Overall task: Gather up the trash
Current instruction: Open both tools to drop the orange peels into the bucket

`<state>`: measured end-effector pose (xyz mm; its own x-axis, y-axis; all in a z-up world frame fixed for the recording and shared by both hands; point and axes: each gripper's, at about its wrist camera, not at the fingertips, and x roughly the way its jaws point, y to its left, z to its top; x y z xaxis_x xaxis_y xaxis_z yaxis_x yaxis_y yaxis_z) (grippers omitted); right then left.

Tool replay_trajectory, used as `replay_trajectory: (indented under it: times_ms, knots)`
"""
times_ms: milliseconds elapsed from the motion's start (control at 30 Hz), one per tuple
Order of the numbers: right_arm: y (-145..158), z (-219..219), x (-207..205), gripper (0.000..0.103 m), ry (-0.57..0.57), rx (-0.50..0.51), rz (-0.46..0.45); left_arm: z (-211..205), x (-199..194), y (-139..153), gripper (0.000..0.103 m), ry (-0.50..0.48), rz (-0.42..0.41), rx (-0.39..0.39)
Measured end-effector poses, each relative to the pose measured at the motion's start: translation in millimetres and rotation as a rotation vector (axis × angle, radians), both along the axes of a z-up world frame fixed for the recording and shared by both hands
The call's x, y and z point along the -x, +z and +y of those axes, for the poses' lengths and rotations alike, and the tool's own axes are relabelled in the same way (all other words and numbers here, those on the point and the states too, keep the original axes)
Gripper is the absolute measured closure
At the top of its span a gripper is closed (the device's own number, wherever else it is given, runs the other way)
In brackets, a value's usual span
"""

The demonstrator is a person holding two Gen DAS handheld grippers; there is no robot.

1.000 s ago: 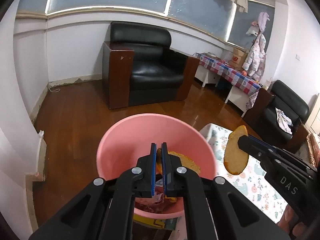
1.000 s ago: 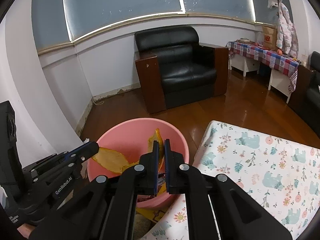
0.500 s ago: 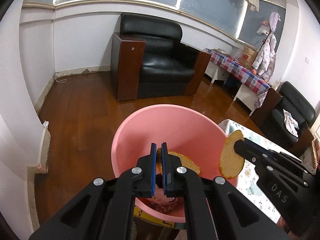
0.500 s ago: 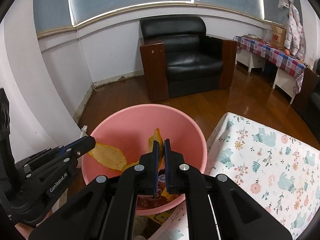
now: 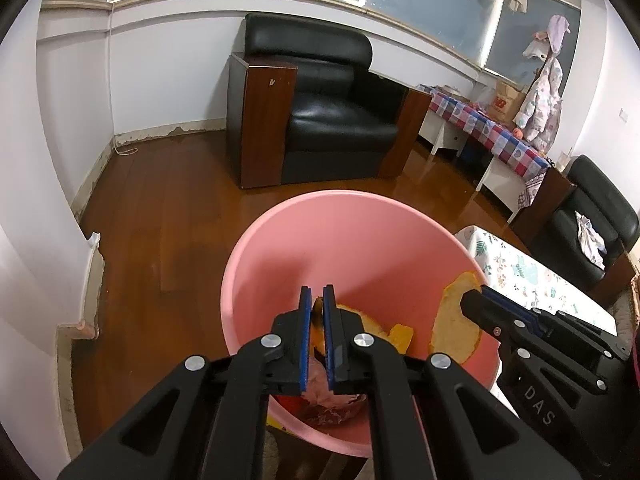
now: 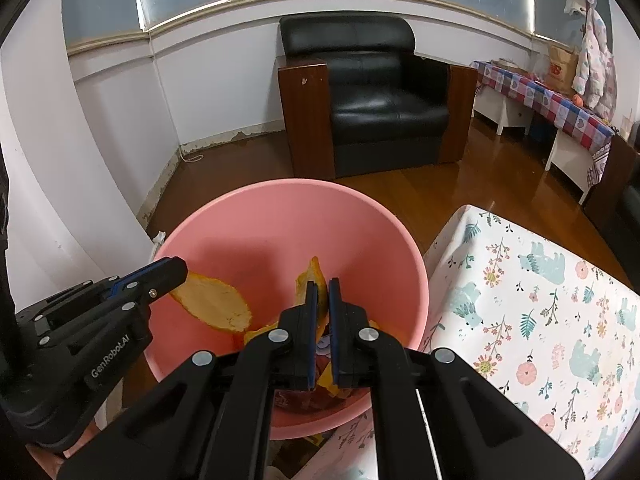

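a home living room: black leather armchair (image 5: 332,116), wooden floor (image 5: 168,216), hung jackets (image 5: 540,104), checked-cloth side table (image 5: 492,136).

You see a black leather armchair with brown wooden sides (image 5: 324,116) against the white wall, on glossy brown wooden floor (image 5: 160,208). A long checked-cloth bench (image 6: 548,108) runs along the right.

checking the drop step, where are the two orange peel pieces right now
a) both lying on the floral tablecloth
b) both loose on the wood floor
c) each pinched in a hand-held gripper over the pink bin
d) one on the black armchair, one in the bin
c: the left hand-held gripper and the right hand-held gripper are each shut on an orange peel piece, both held above the open pink bin.
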<state>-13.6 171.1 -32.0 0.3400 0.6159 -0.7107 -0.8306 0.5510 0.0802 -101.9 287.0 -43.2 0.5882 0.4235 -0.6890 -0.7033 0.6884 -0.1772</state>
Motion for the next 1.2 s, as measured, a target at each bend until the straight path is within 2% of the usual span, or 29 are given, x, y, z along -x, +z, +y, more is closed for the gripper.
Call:
replay_trajectory:
  times_ms: [200, 267, 367, 500, 733, 1200]
  knots:
    - [-4, 2, -3, 0.097, -0.002, 0.009, 0.020, 0, -1, -4, 0.092, -0.005, 0.006, -0.001]
    - [-6, 3, -5, 0.097, -0.008, 0.017, 0.024, 0, 0, -4, 0.082, -0.008, 0.005, -0.005]
    - [-9, 4, -9, 0.097, -0.015, 0.020, 0.044, 0, 1, -3, 0.073, -0.005, 0.000, -0.012]
    - [-11, 2, -13, 0.094, -0.024, 0.021, 0.053, -1, 2, -3, 0.070, -0.004, -0.003, -0.018]
    - [-5, -4, -14, 0.074, -0.017, -0.014, 0.050, -5, 4, 3, 0.066, -0.006, -0.013, -0.024]
    - [16, -23, -5, 0.071, -0.003, -0.073, 0.022, -16, 10, 21, 0.060, -0.014, -0.039, -0.051]
